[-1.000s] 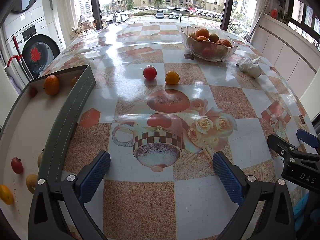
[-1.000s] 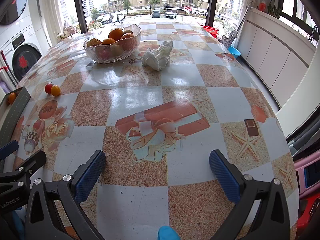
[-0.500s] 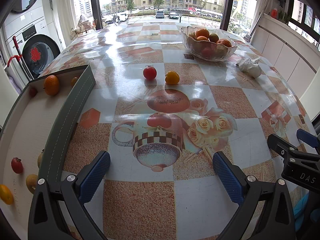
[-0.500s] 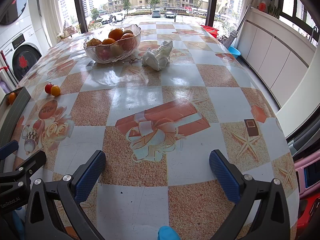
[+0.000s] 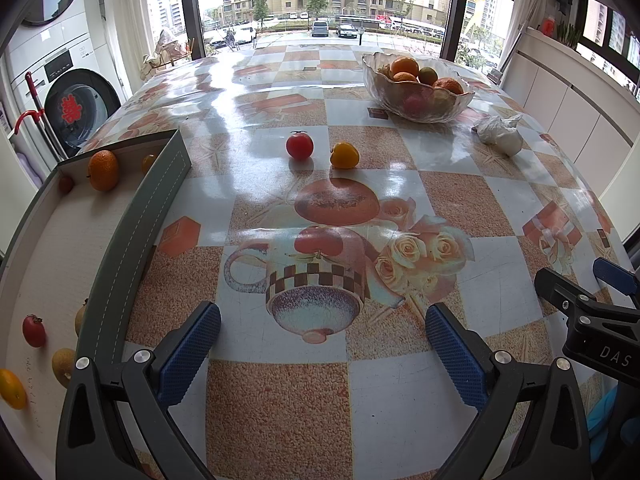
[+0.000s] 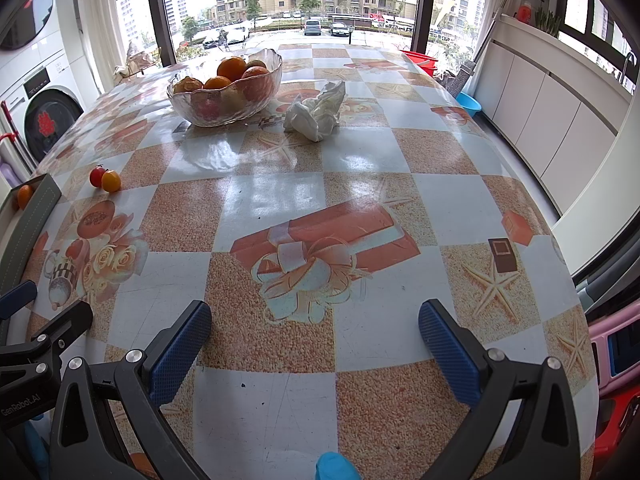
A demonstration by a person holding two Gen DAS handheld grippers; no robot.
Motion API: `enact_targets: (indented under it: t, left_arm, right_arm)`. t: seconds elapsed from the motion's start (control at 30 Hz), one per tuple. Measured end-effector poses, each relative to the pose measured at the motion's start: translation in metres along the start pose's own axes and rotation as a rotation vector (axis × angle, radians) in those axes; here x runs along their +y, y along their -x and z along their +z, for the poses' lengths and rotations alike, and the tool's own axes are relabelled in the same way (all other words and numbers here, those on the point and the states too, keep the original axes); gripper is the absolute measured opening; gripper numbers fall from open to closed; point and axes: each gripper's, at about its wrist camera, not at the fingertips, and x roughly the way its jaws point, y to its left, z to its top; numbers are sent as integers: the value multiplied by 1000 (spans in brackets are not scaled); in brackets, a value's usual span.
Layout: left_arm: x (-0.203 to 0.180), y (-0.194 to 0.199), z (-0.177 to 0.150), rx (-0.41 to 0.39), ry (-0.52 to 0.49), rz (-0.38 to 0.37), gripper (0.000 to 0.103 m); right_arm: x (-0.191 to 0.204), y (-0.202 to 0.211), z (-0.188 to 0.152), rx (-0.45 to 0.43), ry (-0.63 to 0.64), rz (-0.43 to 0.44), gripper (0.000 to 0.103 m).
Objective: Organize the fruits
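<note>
A red tomato [image 5: 299,146] and a yellow tomato [image 5: 345,155] lie side by side on the patterned table, well ahead of my left gripper [image 5: 322,346], which is open and holds nothing. A glass bowl [image 5: 416,106] of oranges stands at the far right. The grey tray [image 5: 132,224] at the left holds an orange [image 5: 103,165] and several small fruits. In the right wrist view the bowl [image 6: 224,110] sits far left, the two tomatoes [image 6: 105,178] further left. My right gripper [image 6: 316,338] hovers open over the near table, empty.
A crumpled white bag [image 6: 316,114] lies right of the bowl. The other gripper's black body [image 5: 592,320] shows at the right edge of the left wrist view. A washing machine [image 5: 76,104] stands beyond the table's left edge, white cabinets [image 6: 552,120] on the right.
</note>
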Motion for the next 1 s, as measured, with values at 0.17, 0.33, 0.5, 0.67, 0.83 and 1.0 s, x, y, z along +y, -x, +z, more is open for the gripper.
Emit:
enact_targets:
  t: [0.17,0.33,0.5,0.67,0.83,1.0]
  left_arm:
    - [0,0,0,0,0,0,103]
    - [0,0,0,0,0,0,103]
    - [0,0,0,0,0,0,103]
    - [0,0,0,0,0,0,103]
    - [1,2,-1,29,-8,-4,103]
    - [15,32,-6,-26,-16,-34,103]
  right_arm:
    - [0,0,0,0,0,0,103]
    - [0,0,0,0,0,0,103]
    - [0,0,0,0,0,0,103]
    - [0,1,0,0,-1,-1,103]
    - [2,-3,7,61,-6,1,103]
    - [41,-4,38,64,64,138,103]
